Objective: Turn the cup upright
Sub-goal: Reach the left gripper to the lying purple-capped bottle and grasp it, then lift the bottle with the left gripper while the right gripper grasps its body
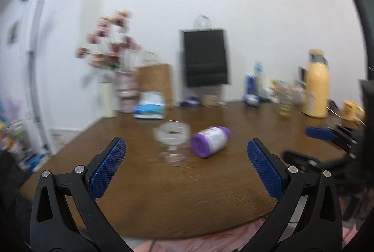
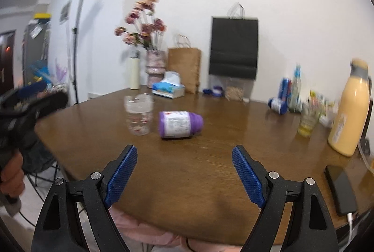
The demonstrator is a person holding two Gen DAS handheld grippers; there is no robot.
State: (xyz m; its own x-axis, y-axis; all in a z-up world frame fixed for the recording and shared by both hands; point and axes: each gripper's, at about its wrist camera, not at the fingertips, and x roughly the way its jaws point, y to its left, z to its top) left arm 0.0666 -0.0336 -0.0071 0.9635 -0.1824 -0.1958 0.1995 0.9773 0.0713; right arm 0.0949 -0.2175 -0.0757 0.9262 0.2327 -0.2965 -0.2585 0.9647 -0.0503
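A clear plastic cup (image 1: 172, 143) (image 2: 139, 115) stands upright, mouth up, on the brown table (image 1: 187, 193) (image 2: 187, 170). Right beside it a purple bottle (image 1: 210, 140) (image 2: 180, 124) with a white label lies on its side. My left gripper (image 1: 186, 153) is open and empty, hovering in front of the cup over the table's near part. My right gripper (image 2: 184, 163) is also open and empty, short of the bottle. The left gripper's body (image 2: 21, 111), held by a hand (image 2: 11, 174), shows at the left edge of the right wrist view. The right gripper's blue pad (image 1: 320, 132) shows at right in the left wrist view.
Along the wall stand a flower vase (image 2: 154, 67), a white bottle (image 2: 134, 73), a tissue box (image 2: 169, 88), a brown paper bag (image 2: 184, 68), a black bag (image 2: 233, 46) and a yellow thermos (image 2: 350, 111). A small glass (image 2: 307, 119) and a phone (image 2: 341, 191) sit at right.
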